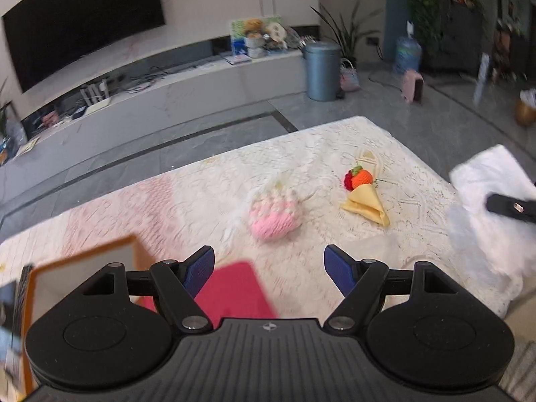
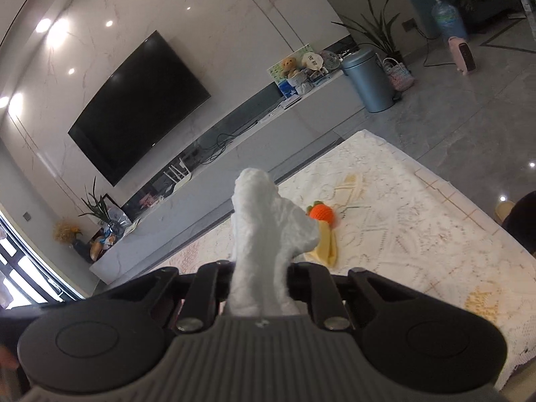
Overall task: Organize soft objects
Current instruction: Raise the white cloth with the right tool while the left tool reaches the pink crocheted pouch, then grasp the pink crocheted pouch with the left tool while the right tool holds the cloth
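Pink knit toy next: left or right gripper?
Left, probably. The left gripper is open and empty, with the pink knit toy just ahead between its fingers' line. The right gripper is shut on the white fluffy cloth.

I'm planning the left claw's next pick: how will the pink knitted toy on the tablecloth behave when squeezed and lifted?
The pink knitted toy looks plump and yarn-made, so it probably squashes under the pads and weighs little. Its rounded shape might let it roll if nudged, though the lace tablecloth likely damps that. Knit texture suggests little slipping.
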`<control>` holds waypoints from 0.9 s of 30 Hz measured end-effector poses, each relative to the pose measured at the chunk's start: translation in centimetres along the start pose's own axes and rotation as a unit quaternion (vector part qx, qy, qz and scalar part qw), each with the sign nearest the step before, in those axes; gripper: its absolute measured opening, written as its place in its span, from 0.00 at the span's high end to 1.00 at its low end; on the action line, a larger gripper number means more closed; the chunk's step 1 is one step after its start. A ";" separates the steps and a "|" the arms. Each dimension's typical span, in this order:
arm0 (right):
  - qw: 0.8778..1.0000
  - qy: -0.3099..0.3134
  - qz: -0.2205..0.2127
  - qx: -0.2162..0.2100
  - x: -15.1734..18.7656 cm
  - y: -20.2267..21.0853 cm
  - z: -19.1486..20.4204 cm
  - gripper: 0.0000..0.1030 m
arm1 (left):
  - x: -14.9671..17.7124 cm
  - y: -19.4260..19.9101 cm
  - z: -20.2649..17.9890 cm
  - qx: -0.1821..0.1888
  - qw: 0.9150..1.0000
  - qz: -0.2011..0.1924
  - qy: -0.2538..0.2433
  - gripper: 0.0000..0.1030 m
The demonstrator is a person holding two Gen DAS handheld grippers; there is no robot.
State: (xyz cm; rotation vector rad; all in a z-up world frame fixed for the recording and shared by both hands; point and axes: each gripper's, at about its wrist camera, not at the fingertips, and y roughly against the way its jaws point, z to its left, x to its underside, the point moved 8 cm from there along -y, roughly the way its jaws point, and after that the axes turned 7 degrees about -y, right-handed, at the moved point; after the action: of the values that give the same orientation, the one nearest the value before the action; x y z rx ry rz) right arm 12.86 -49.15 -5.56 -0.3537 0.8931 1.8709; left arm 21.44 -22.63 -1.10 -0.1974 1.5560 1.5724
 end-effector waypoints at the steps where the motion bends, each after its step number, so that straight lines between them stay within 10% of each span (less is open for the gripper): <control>1: 1.000 -0.005 0.001 -0.003 -0.1 0.1 -0.4 0.88 | -0.7 -1.4 -0.4 -0.006 1.000 0.007 -0.006 0.15; 7: 1.000 0.002 0.007 0.021 0.5 -0.7 -1.6 0.88 | -3.1 -10.1 -2.8 0.000 0.994 0.077 -0.072 0.15; 27: 0.999 -0.029 0.038 0.015 1.4 -3.1 -4.1 0.87 | -2.4 -24.1 0.1 0.005 0.986 0.162 0.046 0.16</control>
State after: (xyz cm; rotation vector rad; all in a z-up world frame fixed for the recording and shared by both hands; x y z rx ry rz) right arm 14.32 -50.43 -10.45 -0.2496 0.9062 1.9244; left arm 38.92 -28.01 -17.03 -0.0104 1.7347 1.8261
